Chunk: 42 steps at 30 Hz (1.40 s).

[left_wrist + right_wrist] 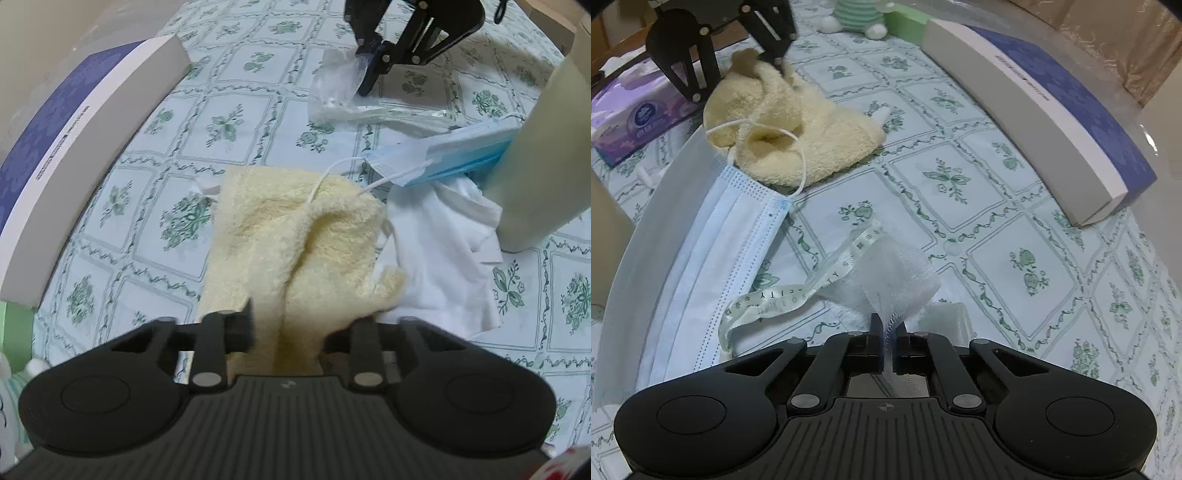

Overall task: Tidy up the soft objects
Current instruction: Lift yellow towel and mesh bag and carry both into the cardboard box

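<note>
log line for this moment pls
left gripper: shut on yellow towel | right gripper: shut on white mesh pouch | face mask: on table

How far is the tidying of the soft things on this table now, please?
Nothing looks sorted yet. In hand: the left gripper is closed on the yellow towel, and the right gripper pinches the white mesh pouch. Left: the blue face masks and white cloth lie loose on the tablecloth.

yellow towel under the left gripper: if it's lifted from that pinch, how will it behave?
Probably floppy: the yellow towel already folds and bunches where the left gripper pinches it. Likely light, fluffy terry, so unlikely to slip. The face mask ear loop lies across it and may drag along.
</note>
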Available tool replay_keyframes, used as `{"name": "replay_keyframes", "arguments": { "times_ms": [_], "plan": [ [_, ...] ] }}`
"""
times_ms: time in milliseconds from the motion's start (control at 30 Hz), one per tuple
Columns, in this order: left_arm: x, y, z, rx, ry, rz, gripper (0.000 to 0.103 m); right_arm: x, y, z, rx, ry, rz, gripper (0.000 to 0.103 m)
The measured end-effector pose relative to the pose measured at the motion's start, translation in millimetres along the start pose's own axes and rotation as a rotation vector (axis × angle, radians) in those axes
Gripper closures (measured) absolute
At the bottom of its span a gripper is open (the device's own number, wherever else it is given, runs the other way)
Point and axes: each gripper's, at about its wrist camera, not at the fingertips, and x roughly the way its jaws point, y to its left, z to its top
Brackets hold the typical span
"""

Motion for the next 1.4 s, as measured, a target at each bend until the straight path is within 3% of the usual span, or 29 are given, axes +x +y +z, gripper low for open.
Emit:
{"name": "replay_keyframes", "arguments": {
  "times_ms": [233, 533, 833, 1033, 1400],
  "plan": [
    [-18, 8, 2, -0.049, 0.005, 0.093, 0.092, -8, -1, 2, 0.034, -0.006, -0.085, 0.101],
    [-56, 27, 3, -0.159, 0.009, 0.272, 0.094, -36, -9, 7, 0.13, -0.036, -0.222, 0.102],
    [-102, 43, -4, -0.246, 0.021, 0.402, 0.094, -65, -3, 6, 0.141, -0.039, -0.27, 0.102],
    [-133, 37, -2, -0.293, 0.009, 0.426, 0.094, -87, 10, 9, 0.153, -0.048, -0.301, 0.102],
    [-201, -9, 7, -0.29, -0.034, 0.432, 0.094, -139, 56, -8, 0.163, -0.048, -0.319, 0.102]
  ]
}}
